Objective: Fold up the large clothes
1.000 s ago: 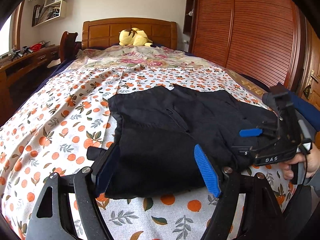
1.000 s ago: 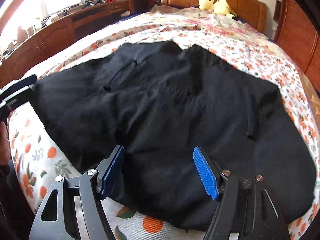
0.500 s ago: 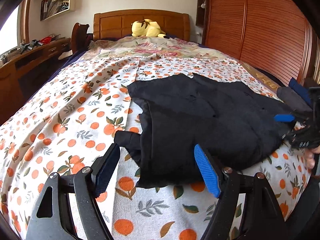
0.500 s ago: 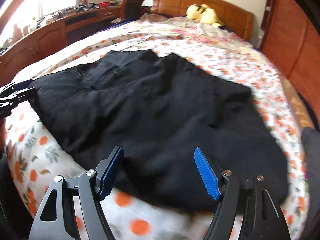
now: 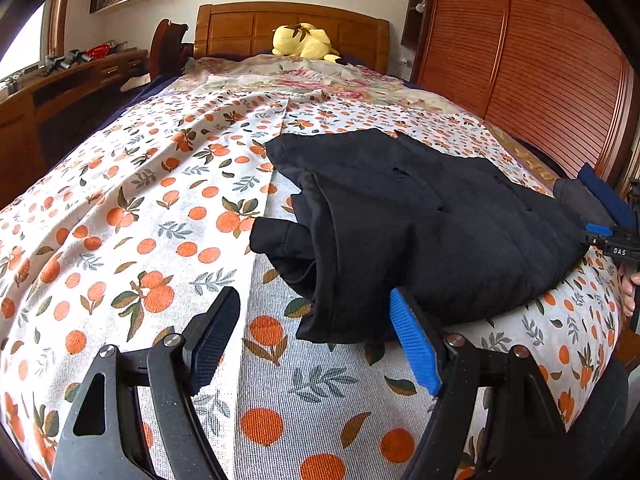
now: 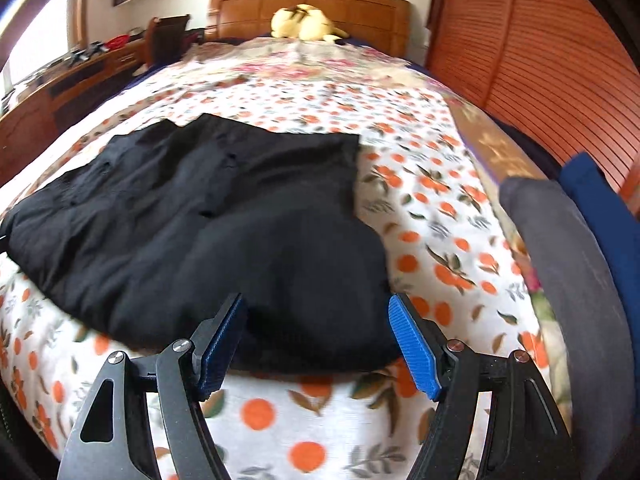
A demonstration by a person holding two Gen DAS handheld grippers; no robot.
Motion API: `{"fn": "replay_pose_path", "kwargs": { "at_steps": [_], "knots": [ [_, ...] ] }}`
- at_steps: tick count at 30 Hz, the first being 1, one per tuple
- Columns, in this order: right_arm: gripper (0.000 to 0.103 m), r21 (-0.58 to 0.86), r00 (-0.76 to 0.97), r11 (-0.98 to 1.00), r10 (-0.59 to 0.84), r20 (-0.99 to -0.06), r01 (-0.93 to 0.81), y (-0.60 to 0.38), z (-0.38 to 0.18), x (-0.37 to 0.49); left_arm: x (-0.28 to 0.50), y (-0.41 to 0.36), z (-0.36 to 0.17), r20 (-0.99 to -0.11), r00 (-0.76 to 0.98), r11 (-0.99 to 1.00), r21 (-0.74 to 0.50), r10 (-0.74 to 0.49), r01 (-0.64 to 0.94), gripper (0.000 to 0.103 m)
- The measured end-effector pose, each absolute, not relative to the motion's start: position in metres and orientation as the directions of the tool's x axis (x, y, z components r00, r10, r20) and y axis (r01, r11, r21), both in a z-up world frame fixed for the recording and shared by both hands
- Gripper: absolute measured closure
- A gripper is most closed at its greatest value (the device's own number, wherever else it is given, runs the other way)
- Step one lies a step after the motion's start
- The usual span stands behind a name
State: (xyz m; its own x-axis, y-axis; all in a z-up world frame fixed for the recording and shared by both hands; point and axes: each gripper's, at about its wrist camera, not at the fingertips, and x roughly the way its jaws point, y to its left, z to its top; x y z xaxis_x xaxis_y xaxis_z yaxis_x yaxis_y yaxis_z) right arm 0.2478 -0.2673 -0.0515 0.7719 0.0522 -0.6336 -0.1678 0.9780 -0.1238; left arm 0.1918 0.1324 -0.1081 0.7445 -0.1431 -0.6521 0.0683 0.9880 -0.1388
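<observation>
A black garment [image 5: 420, 220] lies folded on the orange-print bedsheet [image 5: 120, 220], with a sleeve end sticking out at its left edge. It also shows in the right wrist view [image 6: 200, 232]. My left gripper [image 5: 316, 344] is open and empty, just in front of the garment's near left corner. My right gripper [image 6: 316, 344] is open and empty at the garment's near right edge. The right gripper also shows at the far right of the left wrist view [image 5: 612, 236].
Folded grey [image 6: 568, 272] and blue [image 6: 600, 200] clothes lie at the bed's right edge. A yellow plush toy [image 5: 306, 42] sits by the wooden headboard [image 5: 288, 28]. A wooden wardrobe [image 5: 540, 60] stands right, a desk [image 5: 60, 96] left.
Both grippers have drawn back from the garment toward the near edge of the bed. The left one has swung left, the right one right. The garment stays put.
</observation>
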Motion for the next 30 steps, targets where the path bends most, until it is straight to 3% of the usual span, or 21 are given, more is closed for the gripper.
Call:
{"fn": "replay_pose_path", "kwargs": {
  "at_steps": [7,16,18,20,21,22,23,24,25,27,30],
  "knots": [
    [0.025,-0.103,0.759,0.984,0.045,-0.649,-0.147,-0.271,-0.061,0.256,0.194,0.134,-0.110,-0.657,0.740,0.988,-0.143,-0.142,0.062,0.026],
    [0.022,0.026,0.710,0.989,0.122,-0.693,-0.145,-0.288,-0.075,0.277,0.196,0.130,-0.111,-0.659,0.740,0.989,-0.135,-0.135,0.061,0.026],
    [0.023,0.037,0.709,0.988,0.135,-0.692,-0.152,-0.290,-0.077,0.277,0.195,0.129,-0.111,-0.656,0.742,0.988,-0.136,-0.141,0.067,0.033],
    [0.034,0.060,0.707,0.982,0.172,-0.686,-0.180,-0.290,-0.077,0.276,0.195,0.128,-0.111,-0.655,0.736,0.982,-0.166,-0.174,0.084,0.043],
    [0.044,0.064,0.706,0.978,0.187,-0.683,-0.197,-0.289,-0.077,0.277,0.195,0.128,-0.112,-0.657,0.731,0.980,-0.175,-0.184,0.090,0.048],
    [0.061,0.070,0.705,0.973,0.207,-0.679,-0.218,-0.288,-0.077,0.276,0.195,0.128,-0.112,-0.657,0.728,0.979,-0.181,-0.194,0.098,0.050],
    [0.066,0.061,0.701,0.970,0.214,-0.681,-0.237,-0.285,-0.076,0.274,0.195,0.127,-0.112,-0.657,0.726,0.976,-0.190,-0.206,0.105,0.057],
    [0.078,0.028,0.707,0.971,0.194,-0.680,-0.239,-0.281,-0.076,0.272,0.196,0.126,-0.112,-0.658,0.723,0.975,-0.194,-0.211,0.107,0.061],
    [0.082,0.006,0.709,0.969,0.186,-0.680,-0.248,-0.278,-0.075,0.271,0.196,0.126,-0.112,-0.659,0.723,0.977,-0.187,-0.205,0.106,0.063],
    [0.085,-0.032,0.711,0.965,0.168,-0.683,-0.259,-0.274,-0.073,0.267,0.199,0.124,-0.113,-0.670,0.713,0.977,-0.180,-0.206,0.113,0.079],
    [0.089,-0.055,0.718,0.958,0.173,-0.674,-0.282,-0.275,-0.061,0.256,0.198,0.119,-0.110,-0.692,0.694,0.980,-0.149,-0.199,0.132,0.089]
  ]
}}
